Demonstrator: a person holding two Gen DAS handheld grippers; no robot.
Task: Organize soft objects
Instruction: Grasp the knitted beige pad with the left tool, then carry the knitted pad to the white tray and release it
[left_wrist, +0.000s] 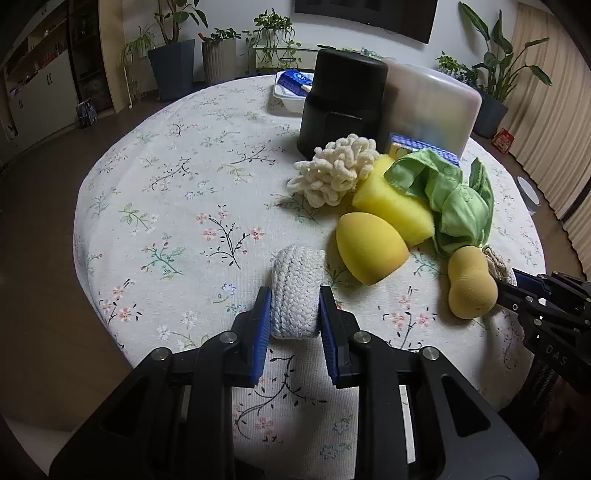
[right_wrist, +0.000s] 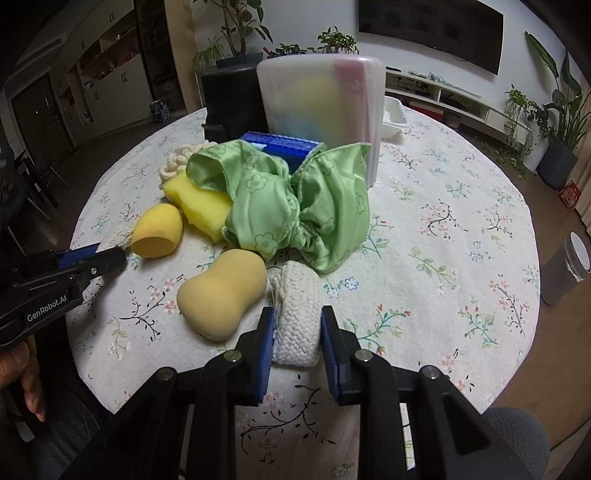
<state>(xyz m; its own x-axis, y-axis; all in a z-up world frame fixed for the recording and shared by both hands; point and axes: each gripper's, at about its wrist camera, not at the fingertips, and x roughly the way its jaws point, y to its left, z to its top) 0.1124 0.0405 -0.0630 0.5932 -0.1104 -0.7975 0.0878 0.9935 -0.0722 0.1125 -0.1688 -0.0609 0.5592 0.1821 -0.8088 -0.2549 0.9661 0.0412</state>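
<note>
In the left wrist view my left gripper (left_wrist: 294, 295) is shut on a white braided rope pad (left_wrist: 295, 273), squeezed upright between the blue pads on the floral tablecloth (left_wrist: 177, 206). In the right wrist view my right gripper (right_wrist: 297, 314) is shut on a cream knitted pad (right_wrist: 297, 291). A tan gourd-shaped sponge (right_wrist: 225, 295) lies just left of it. Behind it are a yellow egg sponge (left_wrist: 369, 251), a yellow block sponge (left_wrist: 391, 203), a crumpled green cloth (right_wrist: 295, 206), a cream chenille tuft (left_wrist: 336, 170) and a blue sponge (right_wrist: 280, 146).
A black canister (left_wrist: 340, 107) and a translucent white box (right_wrist: 321, 99) stand behind the pile. A white tray (left_wrist: 291, 92) sits at the far edge of the round table. A person's hand (right_wrist: 26, 373) shows at the left. Potted plants line the room's walls.
</note>
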